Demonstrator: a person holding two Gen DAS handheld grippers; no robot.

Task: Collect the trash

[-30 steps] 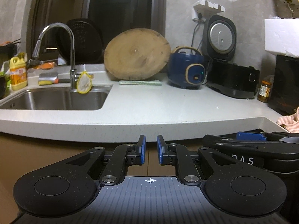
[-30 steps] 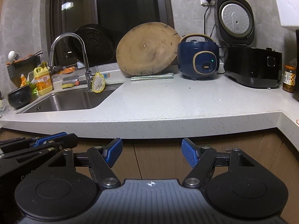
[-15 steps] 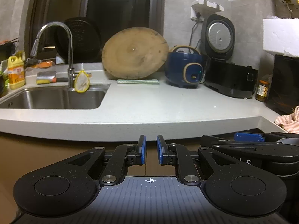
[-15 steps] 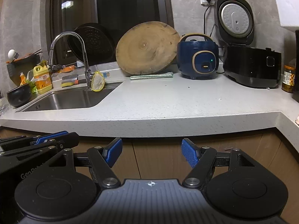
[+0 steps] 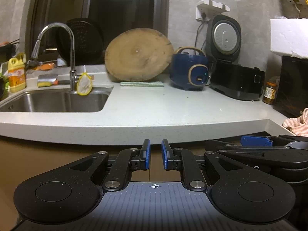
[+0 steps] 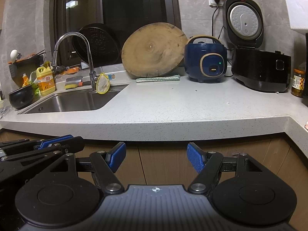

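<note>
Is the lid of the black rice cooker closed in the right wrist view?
No, the black rice cooker has its lid swung up, showing the round metal inner plate.

The left tongs (image 5: 155,151) were held with their blue pads nearly together, only a narrow slit between them and nothing in it. The right tongs (image 6: 156,157) stood with their pads wide apart and empty. Both pointed forward and slightly downward, side by side, the right one's tip close beside the left.
</note>
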